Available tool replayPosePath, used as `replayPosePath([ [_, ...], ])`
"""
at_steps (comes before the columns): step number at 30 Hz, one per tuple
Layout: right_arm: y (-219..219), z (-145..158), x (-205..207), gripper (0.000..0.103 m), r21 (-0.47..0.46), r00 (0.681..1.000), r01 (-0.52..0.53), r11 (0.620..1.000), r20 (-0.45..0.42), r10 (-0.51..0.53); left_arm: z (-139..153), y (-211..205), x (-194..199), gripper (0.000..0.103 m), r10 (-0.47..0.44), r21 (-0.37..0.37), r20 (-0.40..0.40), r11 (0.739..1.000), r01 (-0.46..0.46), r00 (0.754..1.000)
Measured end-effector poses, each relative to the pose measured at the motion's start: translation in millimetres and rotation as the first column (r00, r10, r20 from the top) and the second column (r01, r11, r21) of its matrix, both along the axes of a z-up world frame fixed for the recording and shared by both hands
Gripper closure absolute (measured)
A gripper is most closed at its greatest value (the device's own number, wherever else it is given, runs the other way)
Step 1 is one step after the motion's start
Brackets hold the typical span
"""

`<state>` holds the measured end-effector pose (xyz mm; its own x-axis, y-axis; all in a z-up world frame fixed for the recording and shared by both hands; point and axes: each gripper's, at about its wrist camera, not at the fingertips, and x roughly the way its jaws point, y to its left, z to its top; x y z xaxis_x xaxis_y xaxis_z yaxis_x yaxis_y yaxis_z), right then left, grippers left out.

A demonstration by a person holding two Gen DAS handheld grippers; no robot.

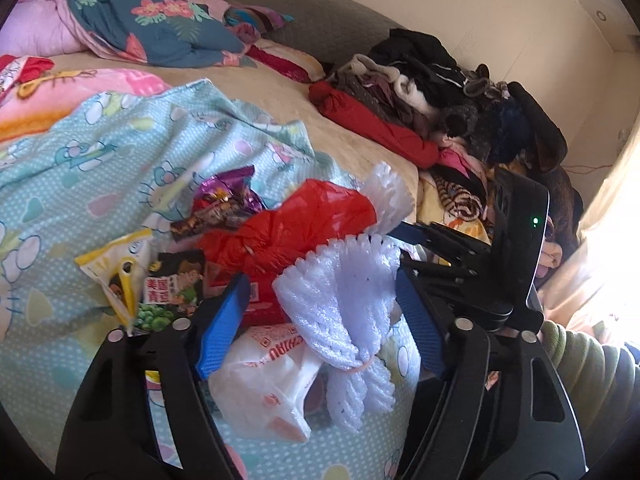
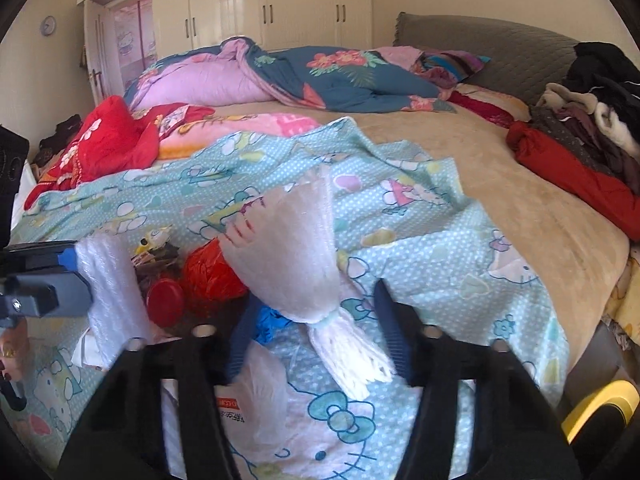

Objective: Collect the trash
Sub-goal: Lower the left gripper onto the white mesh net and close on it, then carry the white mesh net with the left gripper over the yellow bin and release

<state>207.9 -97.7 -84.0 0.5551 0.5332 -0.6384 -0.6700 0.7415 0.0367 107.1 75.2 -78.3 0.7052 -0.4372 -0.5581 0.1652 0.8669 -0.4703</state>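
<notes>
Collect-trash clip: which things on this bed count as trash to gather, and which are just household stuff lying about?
Trash: white foam net; second foam net; red plastic bag; white plastic bag; green pea packet; purple wrapper.
Lying about: cartoon sheet; floral quilt; clothes pile.

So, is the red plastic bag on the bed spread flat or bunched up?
Bunched up. In the left wrist view the red plastic bag is crumpled and twisted into a lump among snack wrappers on the blue cartoon sheet.

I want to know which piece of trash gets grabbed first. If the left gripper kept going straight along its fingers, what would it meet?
Most likely the white foam net sleeve, which already lies between the left gripper's blue pads. The crumpled red plastic bag sits just beyond it, though depth is unclear.
</notes>
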Motion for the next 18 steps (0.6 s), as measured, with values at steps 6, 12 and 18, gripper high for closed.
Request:
replayPosePath([
  [6, -14.2, 10.4, -7.4, 0.079, 0.069, 1.0, 0.002, 0.998, 0.015, -0.003, 5.1, -13.4, -0.2, 0.082, -0.026, 0.014, -0.003, 1.0, 0.026, 1.0],
  [12, -46.2, 35.8, -16.4, 0.079, 0.186, 0.998, 0.054, 0.981, 0.014, -0.058, 30.9, -26.5, -6.5, 0.092, -0.011, 0.027, 0.057, 1.0, 0.009, 0.998],
  [18, -92.6, 55.3, -21.9, 0.079, 0.304, 0.991, 0.134, 0.943, -0.028, -0.132, 59.5, -48.3, -9.5, 0.094, 0.005, 0.073, 0.118, 0.997, -0.014, 0.993],
])
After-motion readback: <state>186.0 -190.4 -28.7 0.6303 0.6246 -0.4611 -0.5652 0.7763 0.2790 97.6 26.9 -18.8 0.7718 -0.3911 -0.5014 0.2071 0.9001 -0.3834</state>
